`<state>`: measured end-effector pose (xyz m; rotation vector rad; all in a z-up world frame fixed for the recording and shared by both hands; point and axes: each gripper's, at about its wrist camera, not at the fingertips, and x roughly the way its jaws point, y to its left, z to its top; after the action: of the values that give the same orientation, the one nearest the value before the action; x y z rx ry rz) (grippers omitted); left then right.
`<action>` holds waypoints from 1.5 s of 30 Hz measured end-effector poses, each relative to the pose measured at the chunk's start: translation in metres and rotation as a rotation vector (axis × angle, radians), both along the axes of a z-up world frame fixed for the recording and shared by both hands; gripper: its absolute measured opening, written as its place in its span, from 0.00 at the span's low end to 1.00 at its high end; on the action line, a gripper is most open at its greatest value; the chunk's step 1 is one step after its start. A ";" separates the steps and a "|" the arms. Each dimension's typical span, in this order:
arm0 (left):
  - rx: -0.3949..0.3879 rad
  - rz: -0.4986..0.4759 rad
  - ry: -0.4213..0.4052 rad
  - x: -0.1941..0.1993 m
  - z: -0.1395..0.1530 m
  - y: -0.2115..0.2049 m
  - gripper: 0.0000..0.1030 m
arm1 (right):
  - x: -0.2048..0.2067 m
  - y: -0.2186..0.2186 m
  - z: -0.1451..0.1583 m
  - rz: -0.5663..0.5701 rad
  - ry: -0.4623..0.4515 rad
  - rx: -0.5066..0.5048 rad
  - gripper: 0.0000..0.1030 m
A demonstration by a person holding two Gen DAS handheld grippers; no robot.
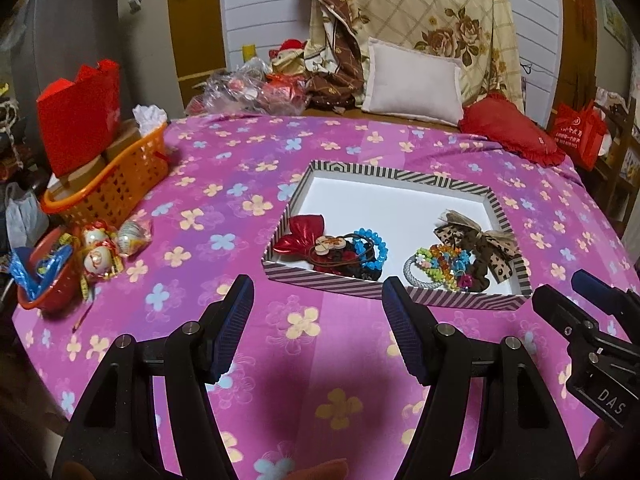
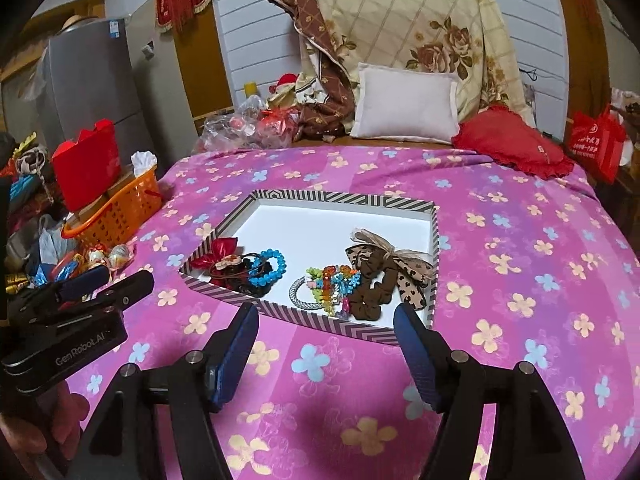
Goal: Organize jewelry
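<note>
**Both tongs empty, box ahead — choose one piece and take it clean**

The left tongs [image 1: 318, 292] and right tongs [image 2: 326, 320] both stand released with nothing between their pads, hovering over the flowered bedspread [image 2: 520, 240] just short of the striped box [image 1: 400, 174]. All the jewelry lies inside that box, beyond the fingertips: a red bow [image 1: 298, 236] and blue bead bracelet [image 1: 372, 250] ahead of the left tongs, a heap of coloured beads [image 2: 332, 284] and a leopard-print bow [image 2: 412, 276] ahead of the right.

The pieces seem tangled in two clumps — though the view is too coarse to be sure. I would pick an outlying piece, close on it alone, and lift slowly so neighbours do not trail along.
</note>
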<state>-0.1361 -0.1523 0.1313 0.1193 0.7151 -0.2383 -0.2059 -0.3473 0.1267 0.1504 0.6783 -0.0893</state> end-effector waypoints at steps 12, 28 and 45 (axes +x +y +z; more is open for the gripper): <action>0.010 0.009 -0.044 -0.020 0.011 0.006 0.65 | -0.010 0.007 0.003 0.003 0.002 -0.008 0.70; 0.022 0.009 -0.061 -0.026 0.014 0.004 0.65 | -0.012 0.010 0.000 0.004 0.021 -0.004 0.71; 0.030 0.012 -0.053 -0.021 0.010 0.008 0.65 | -0.001 0.006 -0.010 0.007 0.044 0.001 0.71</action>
<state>-0.1568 -0.1445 0.1412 0.1492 0.6670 -0.2125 -0.2071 -0.3413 0.1169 0.1469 0.7227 -0.0856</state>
